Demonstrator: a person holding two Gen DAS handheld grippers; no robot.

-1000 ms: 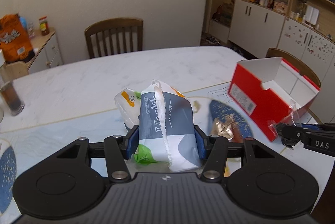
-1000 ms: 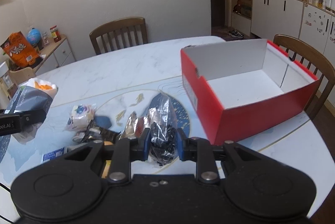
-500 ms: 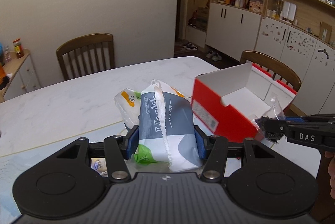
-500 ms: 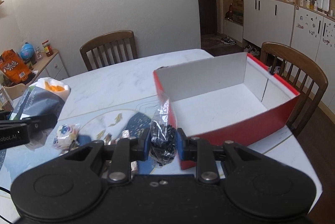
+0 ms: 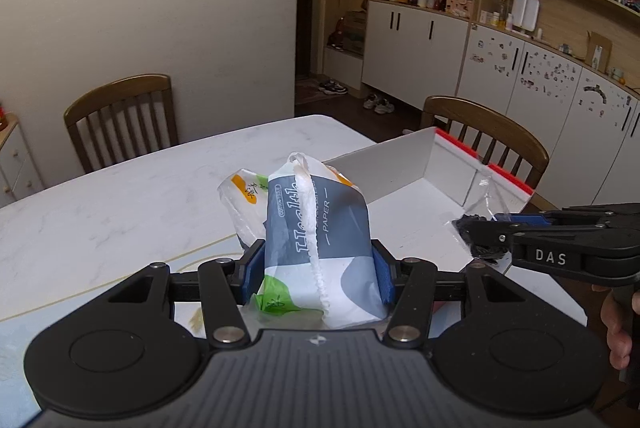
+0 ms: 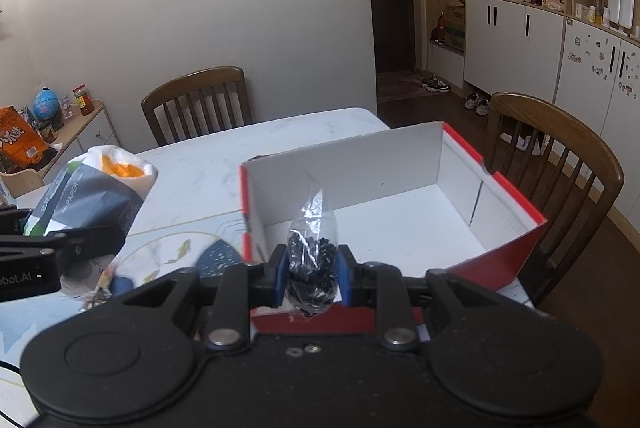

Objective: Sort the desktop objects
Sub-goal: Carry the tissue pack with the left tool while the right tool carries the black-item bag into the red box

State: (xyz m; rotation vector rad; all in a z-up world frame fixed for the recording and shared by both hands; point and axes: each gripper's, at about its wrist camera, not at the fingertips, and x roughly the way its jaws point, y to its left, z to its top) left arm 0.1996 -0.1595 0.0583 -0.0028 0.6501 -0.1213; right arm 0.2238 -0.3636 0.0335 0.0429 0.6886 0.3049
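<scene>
While the left gripper [image 5: 318, 274] clamps a grey-and-white tissue pack [image 5: 318, 236] between its blue pads, a second pack with orange print [image 5: 244, 193] sits against it. Both are in the air, at the near-left edge of the red box [image 6: 516, 240]. The right gripper [image 6: 312, 274] is closed tight on a small clear bag of black bits [image 6: 312, 256], held over the near wall of the box. White inside of the box is bare. Box sits on the marble table [image 5: 120, 195], near its right corner, a wooden chair [image 6: 560, 147] just behind it. A hand [image 5: 618, 328] shows at the right edge.
</scene>
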